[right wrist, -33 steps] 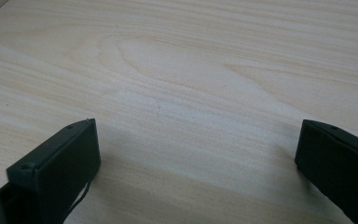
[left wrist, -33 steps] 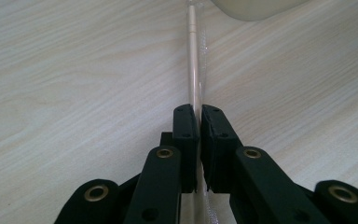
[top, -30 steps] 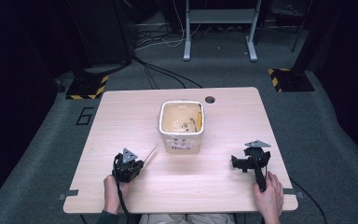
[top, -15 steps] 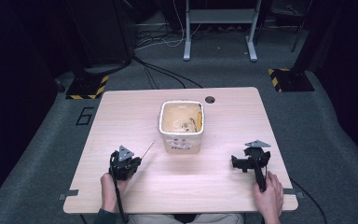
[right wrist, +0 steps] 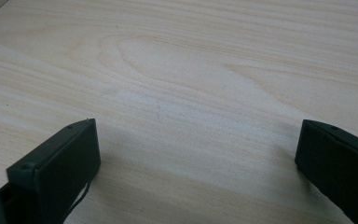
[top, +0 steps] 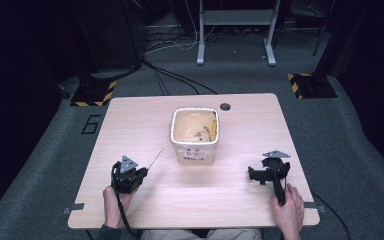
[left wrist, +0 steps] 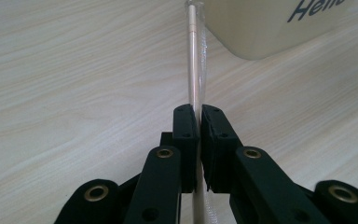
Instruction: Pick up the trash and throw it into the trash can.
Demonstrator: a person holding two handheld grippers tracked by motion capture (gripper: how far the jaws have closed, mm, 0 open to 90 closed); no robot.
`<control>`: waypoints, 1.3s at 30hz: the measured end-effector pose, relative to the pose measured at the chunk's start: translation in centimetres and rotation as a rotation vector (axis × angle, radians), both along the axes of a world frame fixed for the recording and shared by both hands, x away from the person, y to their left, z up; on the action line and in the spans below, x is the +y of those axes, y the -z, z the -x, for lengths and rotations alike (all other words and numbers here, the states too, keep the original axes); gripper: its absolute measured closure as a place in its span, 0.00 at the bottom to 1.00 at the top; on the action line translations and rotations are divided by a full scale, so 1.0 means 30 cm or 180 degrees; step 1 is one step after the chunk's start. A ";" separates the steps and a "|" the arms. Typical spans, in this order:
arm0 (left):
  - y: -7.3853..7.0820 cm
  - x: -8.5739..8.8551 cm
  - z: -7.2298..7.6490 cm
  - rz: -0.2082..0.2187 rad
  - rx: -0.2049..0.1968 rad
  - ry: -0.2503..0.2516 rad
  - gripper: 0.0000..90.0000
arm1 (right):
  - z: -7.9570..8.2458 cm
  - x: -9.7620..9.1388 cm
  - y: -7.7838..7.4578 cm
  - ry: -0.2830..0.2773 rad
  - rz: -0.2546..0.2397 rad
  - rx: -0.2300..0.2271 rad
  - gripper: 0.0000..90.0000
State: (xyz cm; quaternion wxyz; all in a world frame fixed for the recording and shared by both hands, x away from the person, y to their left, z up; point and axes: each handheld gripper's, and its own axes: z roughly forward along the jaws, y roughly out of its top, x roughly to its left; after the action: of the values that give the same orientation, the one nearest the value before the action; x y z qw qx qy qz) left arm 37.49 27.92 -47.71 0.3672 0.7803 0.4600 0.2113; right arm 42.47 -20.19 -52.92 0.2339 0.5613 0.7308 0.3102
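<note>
One thin stick (left wrist: 194, 70) is clamped in the left gripper (left wrist: 199, 122) beside one tub (top: 195, 134); right gripper (right wrist: 196, 154) jaws apart.

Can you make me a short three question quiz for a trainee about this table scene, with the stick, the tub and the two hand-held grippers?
1. True or false: the left hand-held gripper is shut on the thin stick.
2. How do the jaws of the right hand-held gripper stand? A) wide apart with nothing between them B) clamped on the tub C) clamped on a cable
3. In the high view, where does the cream tub stand relative to the left hand-held gripper?

Key
1. True; the pads press the stick between them.
2. A; bare table shows between them.
3. Farther from the person and to the right, near the table's middle; the stick points toward it.
</note>
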 end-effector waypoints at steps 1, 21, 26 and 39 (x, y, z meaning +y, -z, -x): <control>0.000 0.000 0.000 0.0000 0.0000 0.0000 0.94 | 0.000 0.000 0.000 0.0000 0.0000 0.0000 0.00; -0.063 -0.002 -0.024 0.0178 -0.0028 0.0139 0.94 | 0.000 0.000 0.000 0.0001 0.0001 0.0001 0.00; -0.099 0.000 -0.014 0.0160 -0.0094 0.0134 0.94 | 0.000 0.000 0.000 0.0000 0.0002 0.0001 0.00; -0.178 0.015 -0.038 0.0171 -0.0239 0.0181 0.94 | 0.000 0.000 0.000 0.0001 0.0001 0.0002 0.00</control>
State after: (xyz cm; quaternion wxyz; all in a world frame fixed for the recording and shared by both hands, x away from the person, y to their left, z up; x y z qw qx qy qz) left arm 38.62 28.37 -42.37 0.4109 0.7745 0.4291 0.2174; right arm 42.46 -20.18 -52.91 0.2339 0.5614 0.7308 0.3099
